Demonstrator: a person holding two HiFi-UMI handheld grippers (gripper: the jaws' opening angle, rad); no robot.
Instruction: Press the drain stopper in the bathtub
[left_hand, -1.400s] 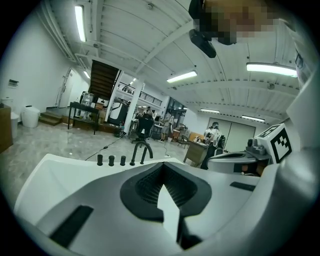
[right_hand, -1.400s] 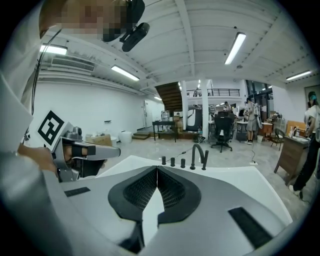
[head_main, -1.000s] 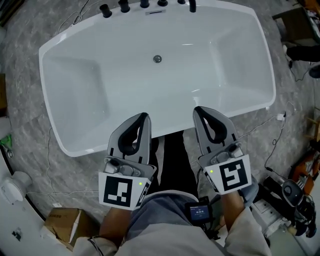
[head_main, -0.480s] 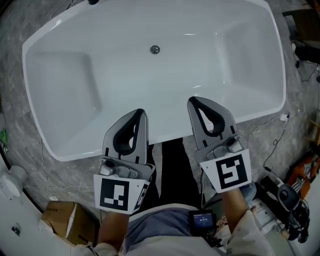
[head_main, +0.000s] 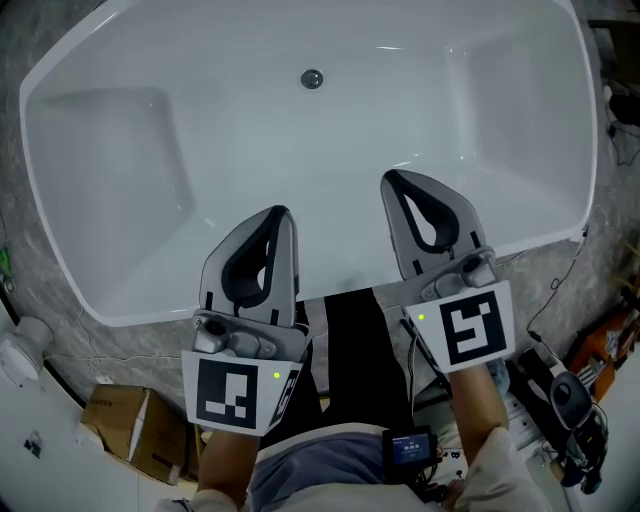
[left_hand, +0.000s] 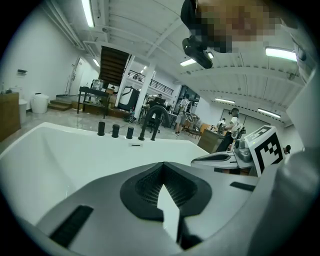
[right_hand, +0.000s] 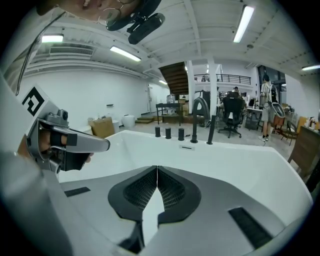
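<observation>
The white bathtub (head_main: 150, 200) fills the head view, and its small round metal drain stopper (head_main: 312, 78) sits on the tub floor near the far side. My left gripper (head_main: 281, 213) and right gripper (head_main: 391, 179) hang side by side over the near rim, well short of the stopper. Both are shut with nothing between the jaws. In the left gripper view the left gripper (left_hand: 162, 164) points across the tub, with the right gripper (left_hand: 235, 156) beside it. The right gripper view shows the right gripper (right_hand: 157, 168) closed too. The stopper is hidden in both gripper views.
Black faucet fittings (right_hand: 181, 134) stand along the tub's far rim. A cardboard box (head_main: 125, 430) lies on the grey floor at the lower left. Cables and equipment (head_main: 570, 400) sit at the right. The person's dark legs (head_main: 350, 340) stand between the grippers.
The head view has closed in on the tub: the faucets have left the top of the picture. Both grippers have moved forward over the near rim, still shut.
</observation>
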